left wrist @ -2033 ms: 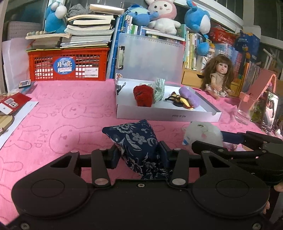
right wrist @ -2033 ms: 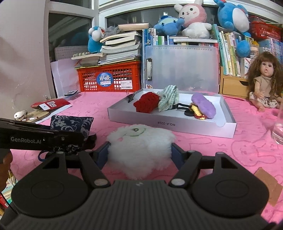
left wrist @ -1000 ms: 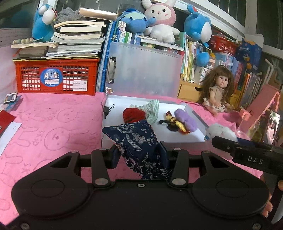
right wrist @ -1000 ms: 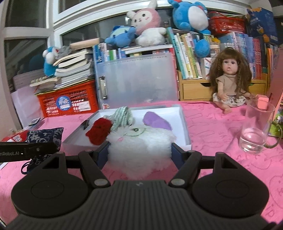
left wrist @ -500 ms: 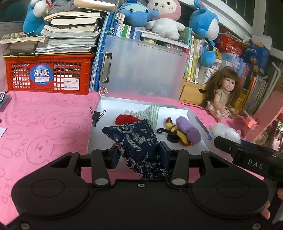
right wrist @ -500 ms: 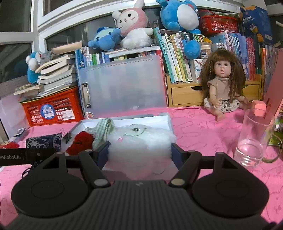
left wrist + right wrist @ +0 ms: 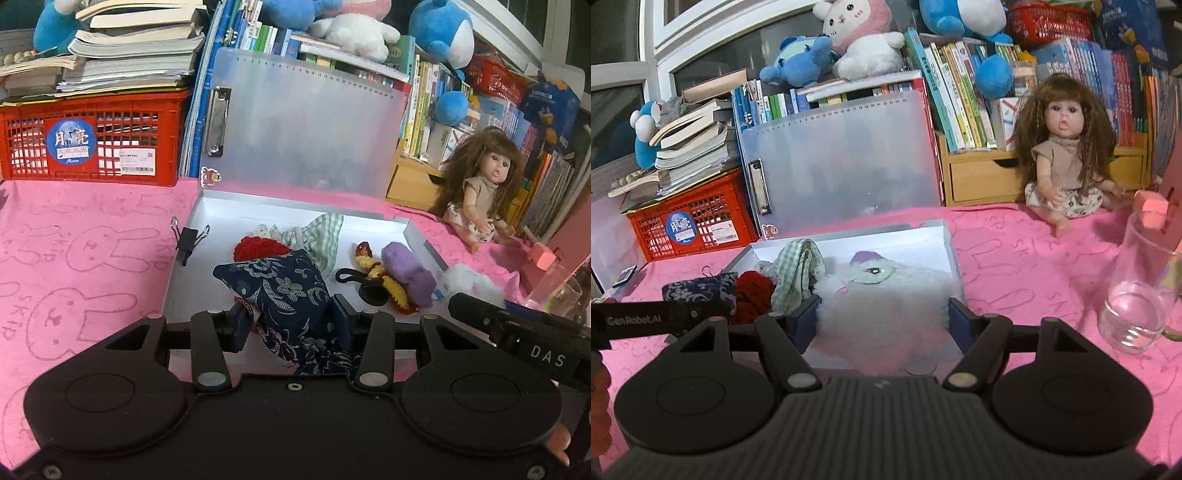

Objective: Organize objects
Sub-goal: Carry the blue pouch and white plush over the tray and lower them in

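Observation:
My left gripper (image 7: 290,321) is shut on a dark blue floral pouch (image 7: 284,295), held over the near left part of the white tray (image 7: 258,214). My right gripper (image 7: 882,317) is shut on a fluffy white plush (image 7: 882,295), held over the tray's near right part (image 7: 945,240). In the tray lie a red knitted piece (image 7: 258,248), a green checked cloth (image 7: 317,236), a purple roll (image 7: 406,273) and a yellow-and-black charm (image 7: 376,284). The plush also shows at the right in the left wrist view (image 7: 469,280), and the pouch at the left in the right wrist view (image 7: 698,291).
A pink cloth (image 7: 92,240) covers the table. A frosted clipboard (image 7: 306,122) stands behind the tray, a red crate (image 7: 92,140) with books to its left. A doll (image 7: 1067,158) sits at the back right. A glass mug (image 7: 1137,291) stands right of the tray. A binder clip (image 7: 188,238) grips the tray's left wall.
Both grippers have moved forward toward and over the tray, carrying the pouch and the plush. The tray and clipboard look closer in both views.

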A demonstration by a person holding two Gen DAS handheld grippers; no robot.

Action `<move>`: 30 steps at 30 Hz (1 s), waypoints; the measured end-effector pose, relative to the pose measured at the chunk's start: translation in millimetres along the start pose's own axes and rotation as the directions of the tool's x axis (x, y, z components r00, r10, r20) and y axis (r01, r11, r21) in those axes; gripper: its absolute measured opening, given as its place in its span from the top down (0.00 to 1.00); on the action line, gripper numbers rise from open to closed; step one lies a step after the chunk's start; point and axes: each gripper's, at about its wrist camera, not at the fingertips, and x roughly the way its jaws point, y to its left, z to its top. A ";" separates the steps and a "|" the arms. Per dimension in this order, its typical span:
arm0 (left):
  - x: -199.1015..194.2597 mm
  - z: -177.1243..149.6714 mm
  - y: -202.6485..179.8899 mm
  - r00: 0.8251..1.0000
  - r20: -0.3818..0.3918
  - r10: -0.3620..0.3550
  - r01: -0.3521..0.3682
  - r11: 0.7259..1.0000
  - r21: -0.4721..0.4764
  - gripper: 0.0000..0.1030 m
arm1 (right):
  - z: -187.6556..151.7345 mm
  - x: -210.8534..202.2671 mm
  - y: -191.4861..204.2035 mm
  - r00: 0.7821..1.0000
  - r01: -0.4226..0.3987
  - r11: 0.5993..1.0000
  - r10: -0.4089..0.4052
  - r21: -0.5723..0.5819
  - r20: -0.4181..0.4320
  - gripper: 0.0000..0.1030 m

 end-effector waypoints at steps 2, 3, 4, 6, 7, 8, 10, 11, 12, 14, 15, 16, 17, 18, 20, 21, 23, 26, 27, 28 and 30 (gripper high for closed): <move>4.6 -0.2 -1.8 1.000 -0.002 0.000 0.000 1.000 0.006 0.58 | 0.3 4.6 -0.3 1.000 -0.002 1.000 0.002 -0.003 -0.009 0.29; 7.1 -0.1 -2.4 1.000 -0.004 0.001 -0.001 1.000 0.007 0.58 | 0.3 7.0 -0.1 1.000 -0.002 1.000 0.002 -0.005 -0.014 0.29; 9.8 0.1 -2.8 1.000 -0.008 0.001 -0.001 1.000 0.008 0.58 | 0.3 9.4 0.3 1.000 -0.001 1.000 0.001 -0.007 -0.018 0.29; 16.0 0.1 -3.4 1.000 -0.017 0.001 -0.001 1.000 0.005 0.58 | 0.4 13.7 0.7 1.000 -0.002 1.000 0.002 -0.005 -0.028 0.29; 17.9 0.2 -3.5 1.000 -0.016 0.003 -0.003 1.000 0.005 0.58 | 0.6 15.8 0.6 0.999 -0.004 1.000 0.004 -0.003 -0.033 0.29; 19.9 0.3 -4.4 1.000 -0.014 0.005 -0.005 1.000 0.010 0.58 | 0.6 17.9 0.5 0.999 -0.006 1.000 0.006 -0.001 -0.037 0.29; 23.3 1.2 -5.5 1.000 -0.010 0.007 -0.007 1.000 0.016 0.58 | 0.8 22.4 0.9 0.999 -0.007 1.000 0.007 -0.003 -0.047 0.29; 25.1 1.8 -5.8 1.000 -0.008 0.007 -0.007 1.000 0.017 0.58 | 0.9 24.8 1.2 0.999 -0.006 1.000 0.006 -0.005 -0.051 0.29; 26.9 2.3 -5.9 1.000 -0.006 0.009 -0.009 1.000 0.017 0.58 | 1.2 26.7 1.2 0.998 -0.005 1.000 0.005 -0.007 -0.055 0.29; 31.3 3.3 -5.8 1.000 -0.002 0.014 -0.014 1.000 0.015 0.58 | 1.4 31.6 1.2 0.998 -0.007 1.000 0.007 -0.003 -0.066 0.29; 33.5 3.8 -5.8 1.000 0.001 0.017 -0.017 1.000 0.015 0.58 | 1.7 34.1 1.1 0.997 -0.009 1.000 0.009 0.001 -0.070 0.29; 35.9 4.4 -5.9 1.000 0.003 0.022 -0.022 1.000 0.016 0.58 | 2.3 36.0 1.0 0.997 -0.010 1.000 0.011 0.005 -0.073 0.29; 38.8 5.4 -6.1 1.000 0.005 0.028 -0.028 0.999 0.018 0.58 | 2.9 37.8 1.1 0.997 -0.010 1.000 0.011 0.009 -0.075 0.29; 41.3 6.0 -6.4 0.999 0.005 0.035 -0.035 0.999 0.019 0.58 | 3.6 39.8 1.1 0.997 -0.011 1.000 0.012 0.013 -0.076 0.29; 45.8 7.0 -6.6 0.999 0.006 0.047 -0.047 0.999 0.016 0.58 | 5.4 42.7 -0.1 0.997 -0.014 1.000 0.015 0.021 -0.076 0.29; 48.2 7.2 -6.9 0.999 0.005 0.052 -0.052 0.999 0.013 0.58 | 6.4 44.1 -1.1 0.997 -0.015 1.000 0.017 0.027 -0.075 0.29; 52.8 6.8 -7.3 0.998 0.000 0.061 -0.061 0.998 0.008 0.58 | 9.1 47.3 -3.3 0.997 -0.012 0.999 0.015 0.043 -0.071 0.29; 60.2 5.8 -7.3 0.997 -0.007 0.072 -0.072 0.997 0.004 0.58 | 12.9 52.6 -7.1 0.997 -0.005 0.998 0.010 0.064 -0.076 0.29; 61.9 6.2 -7.9 0.997 -0.006 0.077 -0.077 0.997 0.008 0.58 | 14.5 55.0 -8.1 0.997 -0.001 0.998 0.007 0.069 -0.078 0.29; 63.4 7.0 -8.7 0.997 -0.005 0.082 -0.082 0.997 0.012 0.58 | 15.3 56.5 -8.6 0.997 0.003 0.998 0.003 0.069 -0.080 0.29; 66.4 9.3 -9.9 0.996 -0.006 0.088 -0.088 0.996 0.015 0.58 | 16.4 59.2 -8.8 0.997 0.010 0.998 -0.005 0.059 -0.082 0.29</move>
